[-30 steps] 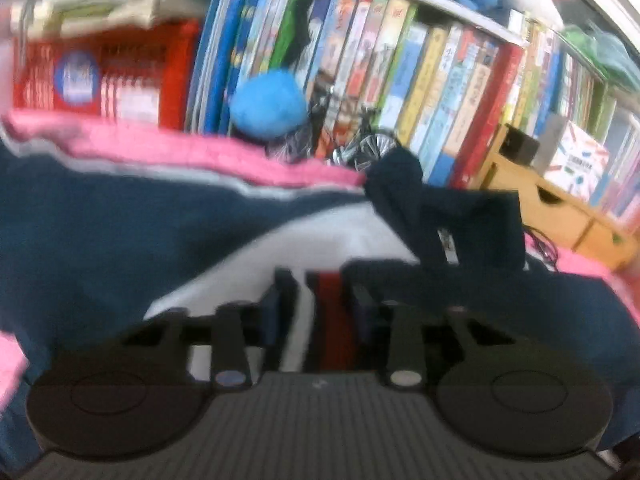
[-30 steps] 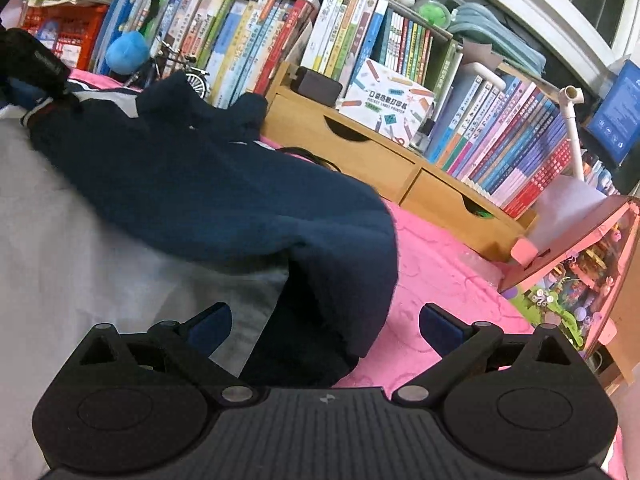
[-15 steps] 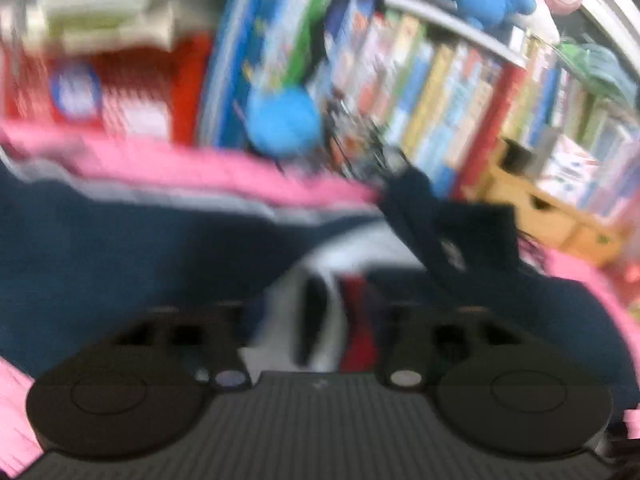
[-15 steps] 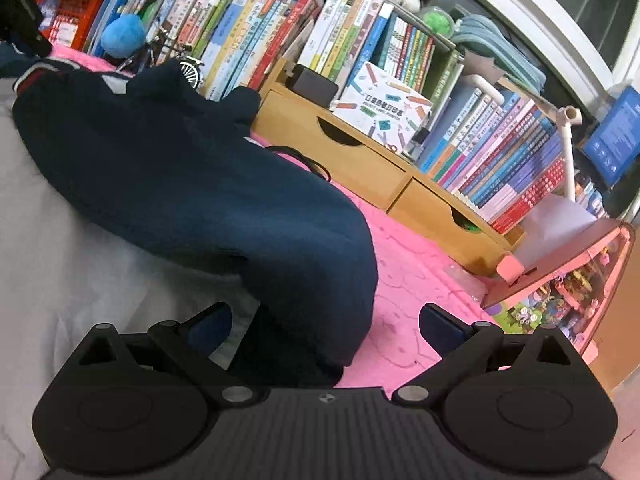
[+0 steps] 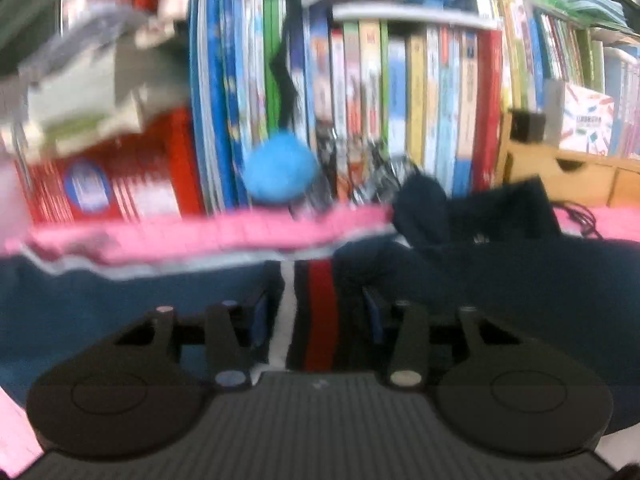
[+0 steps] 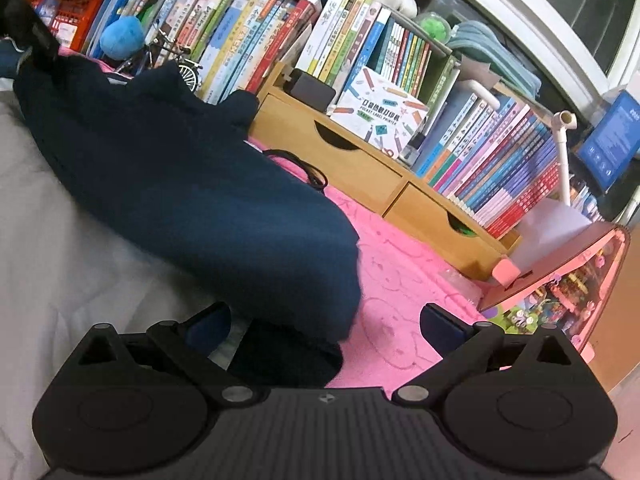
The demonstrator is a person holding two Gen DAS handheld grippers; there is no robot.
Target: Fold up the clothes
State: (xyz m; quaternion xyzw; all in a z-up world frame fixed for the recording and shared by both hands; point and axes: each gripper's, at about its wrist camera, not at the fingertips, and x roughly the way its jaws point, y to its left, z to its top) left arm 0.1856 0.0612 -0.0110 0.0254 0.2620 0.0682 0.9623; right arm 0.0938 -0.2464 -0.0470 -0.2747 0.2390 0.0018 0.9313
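The left gripper (image 5: pixel 316 312) sits half-closed, jaws just closing in around the red-and-white striped trim (image 5: pixel 316 312) of the navy garment (image 6: pixel 192 184); blur hides whether the pads actually pinch it. The garment sprawls over the pink mat (image 6: pixel 400 280) in front of the bookshelf (image 6: pixel 280 28). Over on the right, the right gripper (image 6: pixel 324 320) gapes wide, holding nothing, with the garment's hem lying between its fingers.
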